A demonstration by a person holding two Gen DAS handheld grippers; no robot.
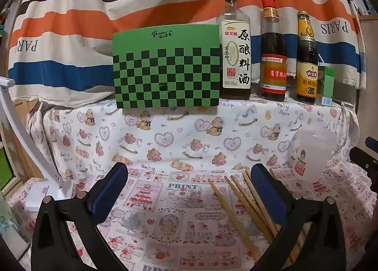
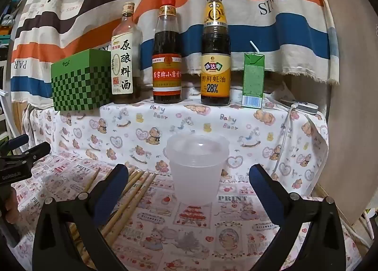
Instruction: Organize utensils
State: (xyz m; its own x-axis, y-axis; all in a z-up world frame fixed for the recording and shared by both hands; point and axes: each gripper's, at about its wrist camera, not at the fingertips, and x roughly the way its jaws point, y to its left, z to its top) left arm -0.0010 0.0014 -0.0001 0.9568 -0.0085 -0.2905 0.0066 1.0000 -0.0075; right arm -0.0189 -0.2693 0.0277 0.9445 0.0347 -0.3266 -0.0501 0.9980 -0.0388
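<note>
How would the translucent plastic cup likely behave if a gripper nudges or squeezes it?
The translucent plastic cup looks empty and thin-walled, so probably light and easily pushed. Narrower at its base than its rim, it may tip. A firm squeeze might flex it.

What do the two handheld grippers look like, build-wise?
Both match: the left gripper and right gripper have black plastic forked arms with silver pivot pins and blue ribbed pads on the fingers. Seen from the right wrist, the left gripper's black body carries small pale lettering. No cables visible.
</note>
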